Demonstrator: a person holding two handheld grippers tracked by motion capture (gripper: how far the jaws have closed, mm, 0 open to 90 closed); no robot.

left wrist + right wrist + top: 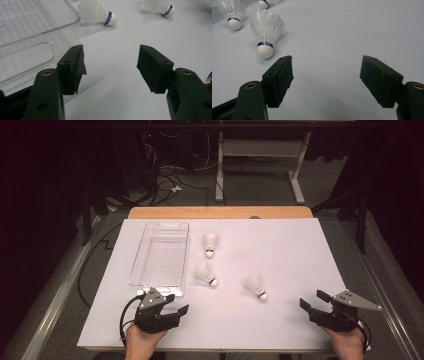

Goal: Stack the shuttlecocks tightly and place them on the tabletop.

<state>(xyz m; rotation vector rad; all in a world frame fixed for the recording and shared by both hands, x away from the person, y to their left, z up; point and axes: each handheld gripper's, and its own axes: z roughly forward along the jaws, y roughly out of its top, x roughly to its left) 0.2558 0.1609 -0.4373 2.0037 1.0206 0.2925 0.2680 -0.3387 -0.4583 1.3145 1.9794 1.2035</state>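
Observation:
Three white shuttlecocks with blue-banded cork tips lie on the white table sheet: one at the back (210,243), one beside the tray (206,273), one right of centre (256,285). My left gripper (177,302) hovers open just in front of the clear plastic tray (160,252), nothing between its jaws. In the left gripper view the gripper (111,67) points past the tray's near corner (30,32) toward the closest shuttlecock (97,12). My right gripper (311,299) rests open near the front right; in its own view (325,75) a shuttlecock (267,30) lies just ahead to the left.
The tray holds nothing and has a handle cut-out at its near end. A wooden table edge (220,212) shows beyond the sheet. Behind it stand a white desk frame (260,165) and cables on the dark floor.

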